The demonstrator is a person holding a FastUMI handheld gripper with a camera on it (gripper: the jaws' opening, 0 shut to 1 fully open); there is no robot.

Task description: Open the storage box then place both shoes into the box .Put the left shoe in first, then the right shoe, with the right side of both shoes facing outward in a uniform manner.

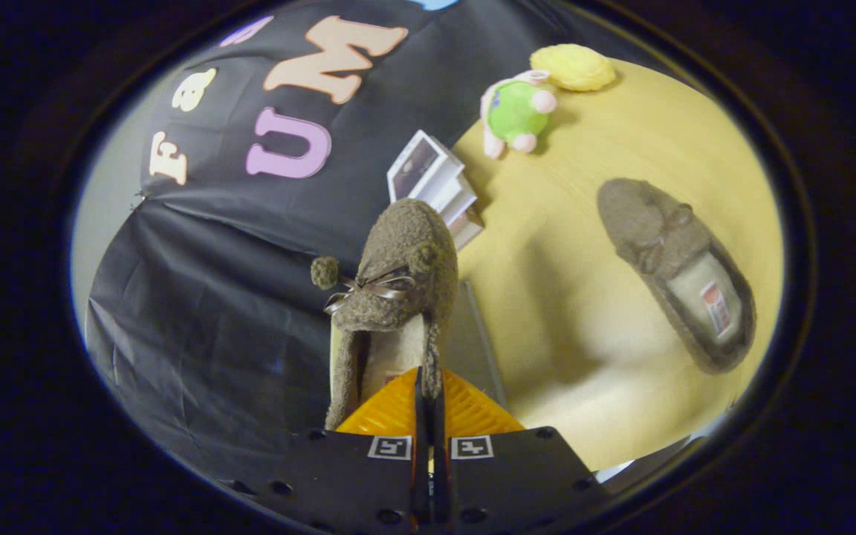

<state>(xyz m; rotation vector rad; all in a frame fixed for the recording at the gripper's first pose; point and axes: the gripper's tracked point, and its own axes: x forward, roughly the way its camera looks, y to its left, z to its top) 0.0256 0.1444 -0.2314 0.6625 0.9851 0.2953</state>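
A yellow table (606, 357) sits before black cloth. Your gripper (429, 405) pinches one shoe (398, 290) by its heel rim, lifted at 12 o'clock. The other shoe (677, 271) lies at 2 o'clock. Next, likely carry yours to the box.

A staged recording booth dressed as a home corner: crumpled black cloth wall (198, 297) hangs behind a pale yellow wooden tabletop (584, 357), where household props sit (a green-and-pink plush toy (516, 111), a fluffy yellow pom-pom cushion (573, 67), a small stack of white boxes (435, 186)) alongside a grey-brown fleece slipper (677, 271).
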